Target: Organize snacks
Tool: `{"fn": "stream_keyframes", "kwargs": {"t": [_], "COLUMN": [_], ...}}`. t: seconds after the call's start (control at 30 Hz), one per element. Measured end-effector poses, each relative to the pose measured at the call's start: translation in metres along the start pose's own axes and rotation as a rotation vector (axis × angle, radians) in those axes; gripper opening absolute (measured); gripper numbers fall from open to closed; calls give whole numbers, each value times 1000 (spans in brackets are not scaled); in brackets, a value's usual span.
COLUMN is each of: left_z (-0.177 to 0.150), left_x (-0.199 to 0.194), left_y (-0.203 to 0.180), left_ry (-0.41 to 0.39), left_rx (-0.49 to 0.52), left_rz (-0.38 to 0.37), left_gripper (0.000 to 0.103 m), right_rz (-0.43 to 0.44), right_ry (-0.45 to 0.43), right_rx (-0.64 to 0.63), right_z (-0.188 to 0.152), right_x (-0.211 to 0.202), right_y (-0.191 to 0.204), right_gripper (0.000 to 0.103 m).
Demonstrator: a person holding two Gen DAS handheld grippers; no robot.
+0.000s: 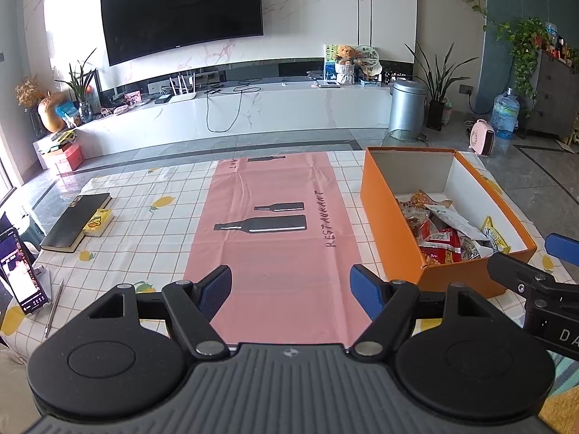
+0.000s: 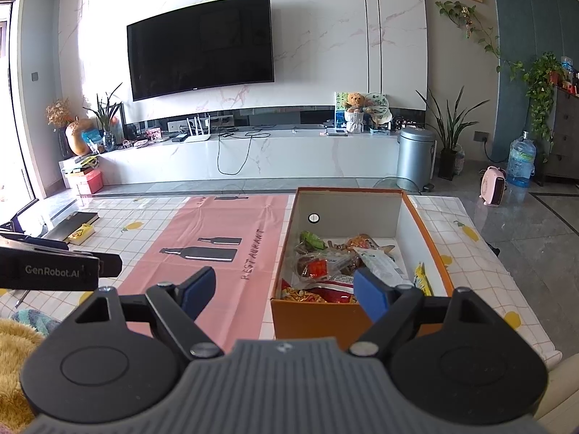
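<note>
Snacks [image 2: 325,271] in the box [image 2: 311,316] look light, soft and crinkly; better to pinch a packet edge. Left hand-held gripper [image 1: 290,291] and right hand-held gripper [image 2: 286,294] are wide open, empty.

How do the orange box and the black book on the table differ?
The orange box is open-topped with snack packets inside; the black book is closed. The box stands tall-walled, the book lies flat and thin. The box is right of the pink mat, the book left. Both rest on the checked tablecloth.
</note>
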State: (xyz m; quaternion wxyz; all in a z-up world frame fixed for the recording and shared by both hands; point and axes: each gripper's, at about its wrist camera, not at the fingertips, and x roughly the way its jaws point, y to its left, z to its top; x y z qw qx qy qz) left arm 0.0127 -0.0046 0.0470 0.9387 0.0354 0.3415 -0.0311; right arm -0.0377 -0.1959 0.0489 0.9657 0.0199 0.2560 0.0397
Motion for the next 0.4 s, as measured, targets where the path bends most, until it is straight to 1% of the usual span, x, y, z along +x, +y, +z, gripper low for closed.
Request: {"fn": "stream_keyframes", "kwargs": {"t": [0.4], "left_z": [-2], "left_x": [2], "left_y": [2], "left_ry": [4], "left_rx": [-2], "left_rz": [1], "left_gripper": [86], "right_rz": [1], "right_ry": [12], "right_rx": [4], "right_z": [-1], "right_x": [3], "right_y": [2], "right_gripper": [81]}}
